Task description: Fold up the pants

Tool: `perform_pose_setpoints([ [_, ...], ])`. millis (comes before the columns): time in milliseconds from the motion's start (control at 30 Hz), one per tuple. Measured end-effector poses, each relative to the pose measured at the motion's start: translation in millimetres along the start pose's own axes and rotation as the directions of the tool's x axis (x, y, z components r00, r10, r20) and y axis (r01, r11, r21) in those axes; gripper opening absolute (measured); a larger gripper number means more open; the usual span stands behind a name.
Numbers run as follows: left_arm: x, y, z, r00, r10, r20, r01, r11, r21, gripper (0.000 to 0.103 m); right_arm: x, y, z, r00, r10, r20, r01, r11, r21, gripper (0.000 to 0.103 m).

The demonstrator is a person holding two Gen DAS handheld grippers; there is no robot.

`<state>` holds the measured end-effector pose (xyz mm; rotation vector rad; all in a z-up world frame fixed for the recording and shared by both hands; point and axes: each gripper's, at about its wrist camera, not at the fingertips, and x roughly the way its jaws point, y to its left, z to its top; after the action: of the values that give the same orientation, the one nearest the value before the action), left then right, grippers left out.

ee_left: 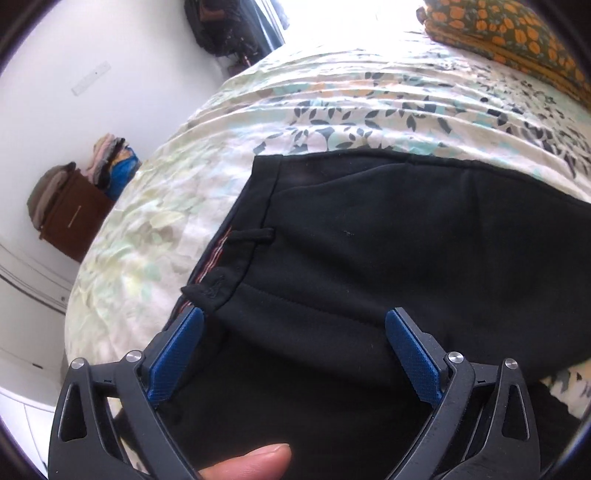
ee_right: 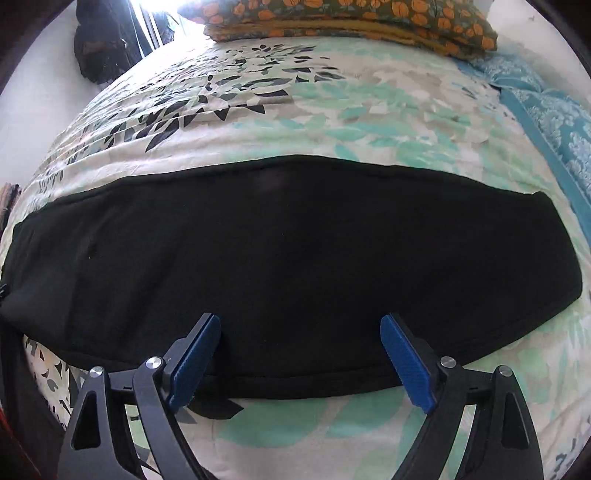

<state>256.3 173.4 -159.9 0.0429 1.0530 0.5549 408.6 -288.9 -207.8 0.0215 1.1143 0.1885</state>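
Both grippers are being held spread wide above the black pants; nothing is being pinched by either. Between the fingers of the left gripper the waistband end is being framed, one blue pad lying just beside the waistband corner; whether cloth is being touched there cannot be told. By the right gripper the near long edge of the legs is being straddled, no fabric being pressed.

The pants are being shown already folded lengthwise, lying flat across the floral bedspread, a patterned pillow well apart at the far end. Judged from this, the crosswise fold is being prepared; both layers are best being gathered at each end together, the hem end being carried level over to the waistband, edges being kept aligned so no wrinkles are being trapped.
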Motion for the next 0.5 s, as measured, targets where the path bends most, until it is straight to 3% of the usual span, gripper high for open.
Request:
perform_pose_setpoints([
  [133,-70.9,2.3,-53.7,0.986,-0.159,0.053,0.154,0.984,0.088,0.1,-80.4,37.3,-51.0,0.994,0.065,0.086,-0.068,0.997,0.026,0.09],
  [267,-97.7,-25.5,-116.0,0.951,-0.31,-0.007,0.308,0.941,0.142,0.1,-137.7,77.0,-148.4,0.992,0.076,0.101,-0.082,0.995,0.062,0.099],
  [367,-93.2,-55.8,-144.4,0.944,-0.33,-0.017,0.327,0.926,0.189,0.1,-151.6,90.7,-218.7,0.995,0.011,0.095,-0.02,0.996,0.091,0.099],
  [433,-80.6,-72.1,-153.8,0.952,-0.306,-0.01,0.301,0.928,0.221,0.1,-151.2,92.3,-256.8,0.994,-0.053,0.097,0.045,0.996,0.079,0.099],
  [500,-66.4,-77.8,-160.5,0.953,-0.302,-0.02,0.298,0.928,0.225,0.101,-139.7,88.4,-280.0,0.995,-0.096,0.041,0.094,0.994,0.064,0.099],
])
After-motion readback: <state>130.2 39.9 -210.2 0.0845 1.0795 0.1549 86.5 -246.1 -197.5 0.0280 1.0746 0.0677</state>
